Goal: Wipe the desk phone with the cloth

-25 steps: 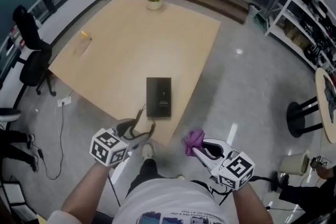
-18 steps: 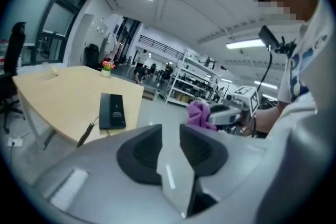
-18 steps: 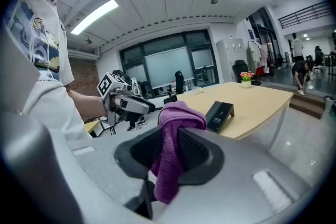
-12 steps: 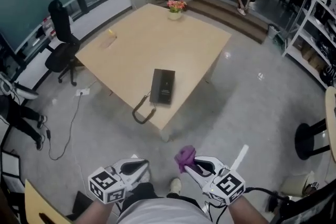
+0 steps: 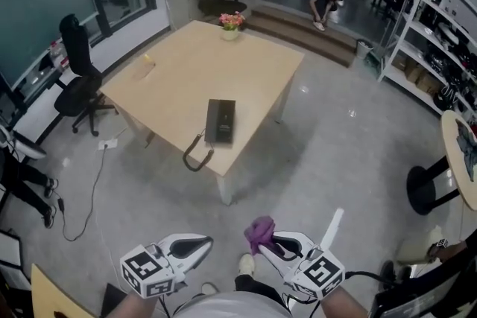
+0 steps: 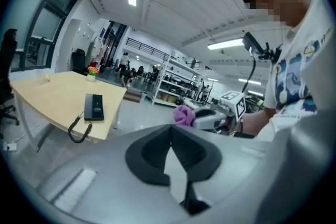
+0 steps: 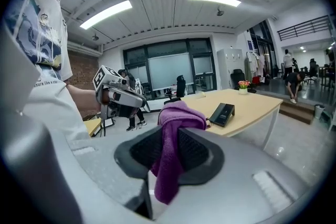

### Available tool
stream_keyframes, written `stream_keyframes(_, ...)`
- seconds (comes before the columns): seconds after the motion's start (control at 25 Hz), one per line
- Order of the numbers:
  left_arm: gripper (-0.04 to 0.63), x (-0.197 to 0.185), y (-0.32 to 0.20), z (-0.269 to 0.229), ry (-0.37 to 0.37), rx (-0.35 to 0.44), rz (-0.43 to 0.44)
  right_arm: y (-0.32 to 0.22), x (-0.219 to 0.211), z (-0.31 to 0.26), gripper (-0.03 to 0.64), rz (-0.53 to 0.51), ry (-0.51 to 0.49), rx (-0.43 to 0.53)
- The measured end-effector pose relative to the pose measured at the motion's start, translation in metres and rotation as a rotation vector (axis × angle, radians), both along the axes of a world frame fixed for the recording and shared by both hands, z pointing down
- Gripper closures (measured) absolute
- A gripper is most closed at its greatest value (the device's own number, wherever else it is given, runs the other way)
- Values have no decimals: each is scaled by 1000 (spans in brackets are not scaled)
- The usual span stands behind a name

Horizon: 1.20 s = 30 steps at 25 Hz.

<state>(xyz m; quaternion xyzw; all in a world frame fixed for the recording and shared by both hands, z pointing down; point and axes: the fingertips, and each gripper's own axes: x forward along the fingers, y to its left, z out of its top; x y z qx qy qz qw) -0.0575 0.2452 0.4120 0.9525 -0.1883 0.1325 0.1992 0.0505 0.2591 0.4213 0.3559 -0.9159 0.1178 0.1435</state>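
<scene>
Facing the table [image 5: 171,63] from well back, both grippers low and close to the body. Pinches the cloth [image 5: 259,230] in the right gripper [image 5: 265,239], jaws closed on a fold, the rest bunched above the pads and hanging below. Carries nothing in the left gripper [image 5: 203,242], jaws shut together. Places the phone [image 5: 220,121] flat by the table's near edge, well apart from both grippers, ahead and slightly left, about equally far from each. Sets its long axis pointing away up the table, short end nearest, cord [image 5: 195,157] looping off the edge. Calls, probably, for a long forward reach with the right.
</scene>
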Motion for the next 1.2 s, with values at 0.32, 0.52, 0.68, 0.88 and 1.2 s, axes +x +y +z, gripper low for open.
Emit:
stream_keyframes(0.32,589,-60,69,8,11,-41,1,63,-55,-4,526,12,16,14)
stream_keyframes(0.52,589,-74,91,13,24,-29,21,91,-72,-1,526,39,28,23)
stream_keyframes(0.68,589,-78,97,9,39,-23,42,98,-85,-6,526,37,37,26)
stream_keyframes(0.88,589,-86,101,9,29,-14,65,97,-98,-12,526,24,55,36)
stream_keyframes(1.2,589,-105,104,10,4,-11,57,93,-126,-18,526,-12,54,29)
